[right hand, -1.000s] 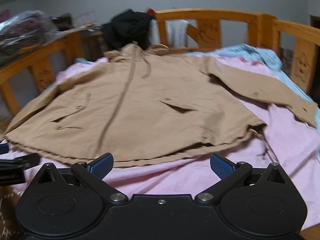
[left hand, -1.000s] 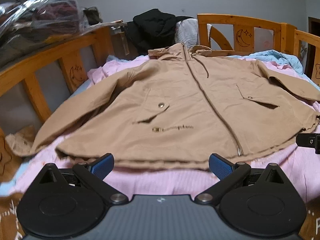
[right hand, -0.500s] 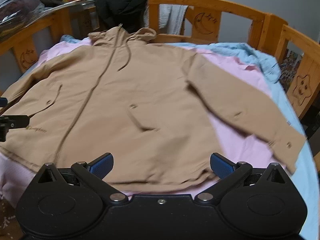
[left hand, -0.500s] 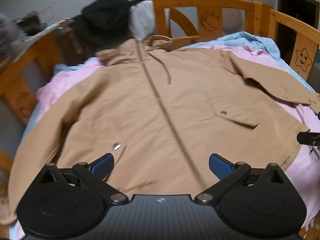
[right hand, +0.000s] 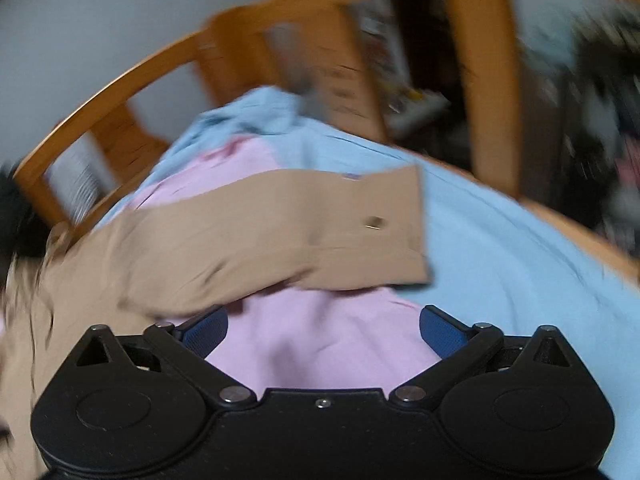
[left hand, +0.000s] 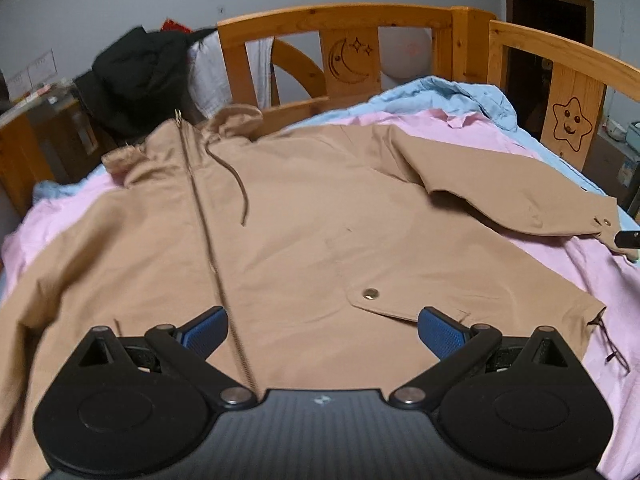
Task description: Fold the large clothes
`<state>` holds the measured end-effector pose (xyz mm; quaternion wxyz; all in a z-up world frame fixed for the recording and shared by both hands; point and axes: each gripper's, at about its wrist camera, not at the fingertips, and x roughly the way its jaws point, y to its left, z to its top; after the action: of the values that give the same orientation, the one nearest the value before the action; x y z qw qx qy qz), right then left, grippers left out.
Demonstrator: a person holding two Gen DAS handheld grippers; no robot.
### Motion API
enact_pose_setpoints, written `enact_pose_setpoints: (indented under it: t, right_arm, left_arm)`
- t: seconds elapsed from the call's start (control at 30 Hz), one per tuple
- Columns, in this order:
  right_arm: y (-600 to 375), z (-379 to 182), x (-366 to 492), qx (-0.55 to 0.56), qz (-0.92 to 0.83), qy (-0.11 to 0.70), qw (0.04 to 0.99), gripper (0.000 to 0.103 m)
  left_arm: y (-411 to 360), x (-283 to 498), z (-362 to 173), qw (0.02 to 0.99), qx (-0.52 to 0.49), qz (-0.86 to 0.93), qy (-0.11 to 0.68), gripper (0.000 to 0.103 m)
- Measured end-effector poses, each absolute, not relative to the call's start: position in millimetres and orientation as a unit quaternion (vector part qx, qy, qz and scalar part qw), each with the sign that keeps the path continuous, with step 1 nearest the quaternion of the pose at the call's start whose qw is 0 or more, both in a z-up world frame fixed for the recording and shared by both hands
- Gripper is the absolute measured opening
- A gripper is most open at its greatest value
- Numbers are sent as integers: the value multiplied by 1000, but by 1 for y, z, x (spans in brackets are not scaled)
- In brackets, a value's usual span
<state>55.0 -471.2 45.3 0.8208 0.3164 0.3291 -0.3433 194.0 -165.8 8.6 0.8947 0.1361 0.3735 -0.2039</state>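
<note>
A tan hooded jacket (left hand: 304, 216) lies spread flat, zipped, front up, on a bed. My left gripper (left hand: 322, 330) is open and empty, hovering over the jacket's lower front beside the zipper (left hand: 208, 240) and a snap pocket (left hand: 372, 294). My right gripper (right hand: 323, 330) is open and empty above the pink cover, just short of the jacket's right sleeve cuff (right hand: 372, 224). The right wrist view is blurred. A tip of the right gripper (left hand: 628, 238) shows at the left wrist view's right edge, by the cuff.
A pink cover (left hand: 600, 264) and a light blue sheet (right hand: 500, 248) lie under the jacket. Wooden bed rails (left hand: 336, 16) with moon and star cut-outs ring the bed. A black garment (left hand: 136, 76) hangs at the head end. Room clutter lies beyond the right rail.
Both grippers have moved forward and to the right over the jacket. The right one has swung towards the right sleeve's cuff. Both stay open.
</note>
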Motion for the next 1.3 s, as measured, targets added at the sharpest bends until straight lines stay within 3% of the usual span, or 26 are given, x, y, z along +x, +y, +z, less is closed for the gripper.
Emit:
enact_pose_setpoints:
  t: [0.07, 0.23, 0.3, 0.4, 0.47, 0.57, 0.83, 1.03, 1.3]
  right_arm:
    - [-488, 37, 46, 360, -358, 321, 800, 87]
    - [-508, 31, 34, 414, -381, 271, 781, 84]
    - [-514, 29, 37, 415, -402, 264, 772, 78]
    - [-514, 32, 52, 388, -437, 277, 762, 52]
    - [-516, 36, 63, 366, -460, 287, 756, 24]
    - [-517, 46, 72, 341, -471, 279, 764, 6]
    - [-499, 127, 93, 263, -376, 225, 860, 0]
    - [-468, 194, 149, 204, -271, 218, 915, 0]
    - [-336, 275, 253, 99, -35, 180, 978, 0]
  left_arm:
    - [-165, 194, 6, 890, 128, -212, 382, 102]
    - [-161, 193, 7, 883, 118, -229, 393, 102]
    - [-161, 193, 10, 882, 121, -227, 395, 100]
    - [-160, 190, 17, 882, 136, -229, 389, 100]
    - [-157, 188, 23, 886, 141, -228, 378, 100]
    - [-151, 189, 36, 892, 140, -225, 367, 98]
    - [-120, 202, 72, 906, 89, -229, 345, 96]
    - [-73, 228, 103, 911, -30, -243, 333, 97]
    - [28, 251, 126, 928, -168, -175, 282, 100]
